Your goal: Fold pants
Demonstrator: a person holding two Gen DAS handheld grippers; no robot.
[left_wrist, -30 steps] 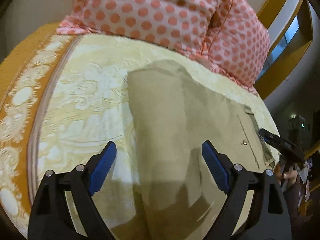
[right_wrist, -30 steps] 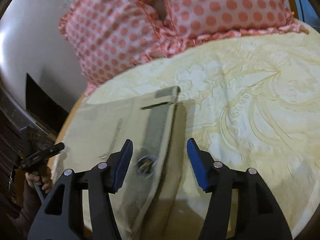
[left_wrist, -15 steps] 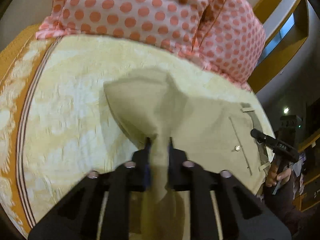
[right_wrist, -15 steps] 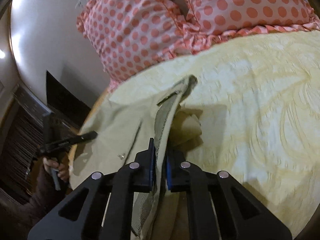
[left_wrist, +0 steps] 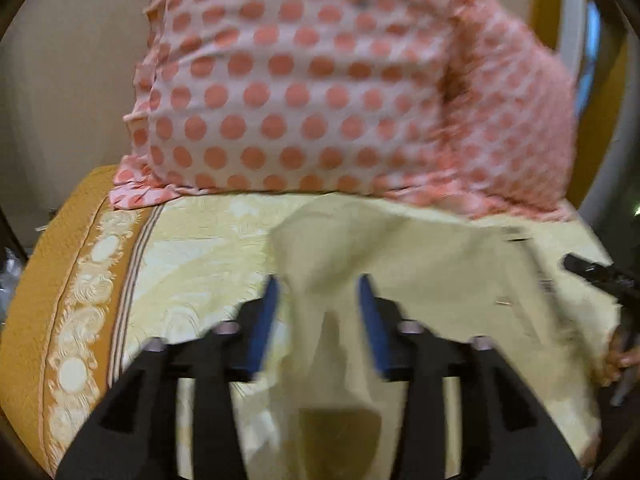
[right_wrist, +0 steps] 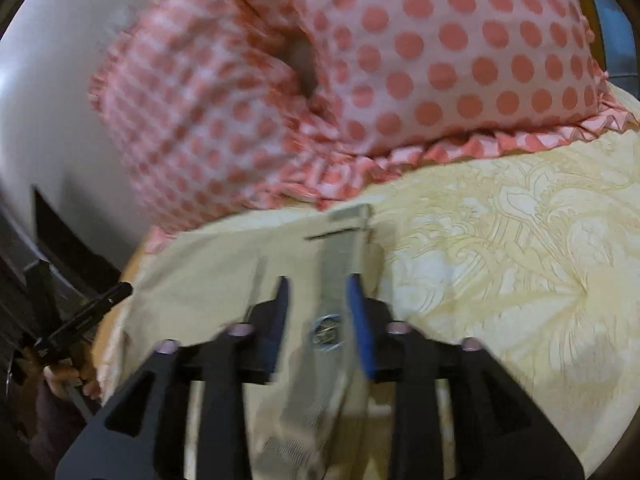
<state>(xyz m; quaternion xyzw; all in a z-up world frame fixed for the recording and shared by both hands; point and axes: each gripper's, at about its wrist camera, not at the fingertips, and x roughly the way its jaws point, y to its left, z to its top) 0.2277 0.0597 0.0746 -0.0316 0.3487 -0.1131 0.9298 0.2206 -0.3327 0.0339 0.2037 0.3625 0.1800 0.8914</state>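
Observation:
Beige pants point(left_wrist: 420, 264) lie on the yellow bedspread point(left_wrist: 200, 264), their far edge close to the pillows. My left gripper point(left_wrist: 320, 300) is open, its blue pads either side of a raised fold of the leg end, apart from it. In the right wrist view the pants point(right_wrist: 224, 264) lie with the grey waistband point(right_wrist: 340, 256) and a metal button point(right_wrist: 326, 330) between the open jaws of my right gripper point(right_wrist: 318, 304). Both views are motion-blurred.
Two pink polka-dot pillows point(left_wrist: 320, 92) point(right_wrist: 440, 52) stand at the head of the bed. An orange border point(left_wrist: 60, 280) marks the bed's left edge. The other gripper shows at each view's side: the right one point(left_wrist: 600, 276), the left one point(right_wrist: 84, 316).
Half a second ago both grippers were shut on the pants and lifting them. Now both have opened, let the cloth go, and sit nearer the pillows.

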